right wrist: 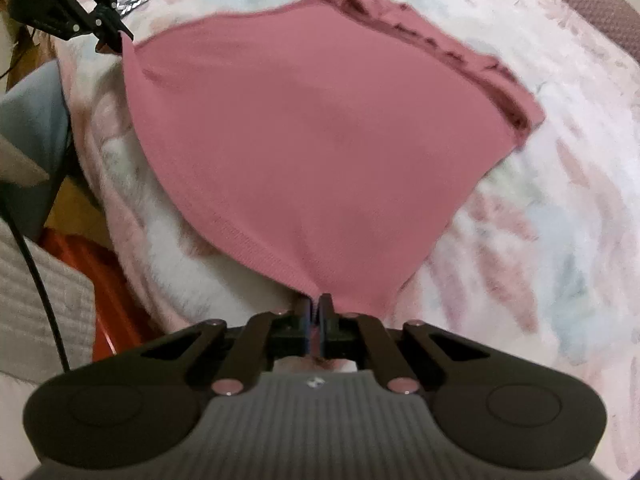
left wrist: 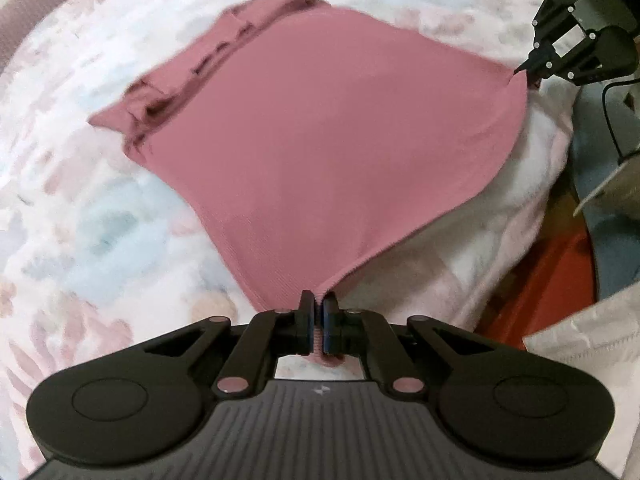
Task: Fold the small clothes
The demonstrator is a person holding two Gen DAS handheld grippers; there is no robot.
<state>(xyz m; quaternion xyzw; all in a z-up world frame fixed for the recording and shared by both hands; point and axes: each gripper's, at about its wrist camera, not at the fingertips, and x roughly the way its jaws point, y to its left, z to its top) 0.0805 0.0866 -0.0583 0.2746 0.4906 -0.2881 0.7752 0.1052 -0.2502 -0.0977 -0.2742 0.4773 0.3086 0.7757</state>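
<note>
Both jaws (closed) on pink garment [left wrist: 320,140]

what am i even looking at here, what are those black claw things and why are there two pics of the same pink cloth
The black claws are two-finger grippers that a person holds, one in each hand. Each carries a camera looking along its fingers, so you get two views of one scene. One picture looks out from the left gripper, the other from the right gripper; each also shows the other gripper in a top corner. Both are shut on neighbouring corners of a pink garment, stretching one edge taut between them. The garment lies on a floral blanket. An orange object sits past the blanket's edge.
</note>
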